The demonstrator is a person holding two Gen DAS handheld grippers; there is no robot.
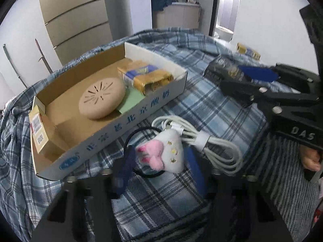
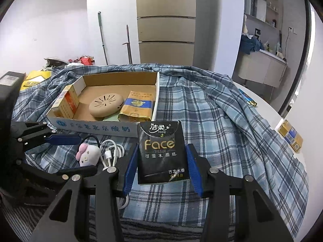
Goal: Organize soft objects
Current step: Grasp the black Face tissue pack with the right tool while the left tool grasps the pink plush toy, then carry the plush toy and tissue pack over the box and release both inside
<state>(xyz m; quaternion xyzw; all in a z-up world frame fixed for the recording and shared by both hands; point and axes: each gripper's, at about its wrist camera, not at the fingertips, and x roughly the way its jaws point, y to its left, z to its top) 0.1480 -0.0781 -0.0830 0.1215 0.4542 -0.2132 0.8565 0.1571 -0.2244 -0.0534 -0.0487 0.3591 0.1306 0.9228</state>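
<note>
The left gripper (image 1: 159, 171), fingers narrowed around the small white-and-pink plush charm (image 1: 161, 153) but not visibly pinching, is nearer; the right gripper (image 2: 163, 171) clamps the upright black tissue pack (image 2: 161, 151).

Left gripper (image 1: 159, 161) angled steeply down, blue pads either side of a small plush, contact not discernible, right gripper (image 2: 163, 168) tilted down, blue pads (image 2: 131, 169) clamped on a black tissue pack.

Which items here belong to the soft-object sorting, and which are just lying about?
Job:
- plush hair tie
- Face tissue pack, clamped in the right hand-held gripper
- cardboard tray

Lying about:
- white cable
- gold packets on the table's edge
- plaid cloth
</note>
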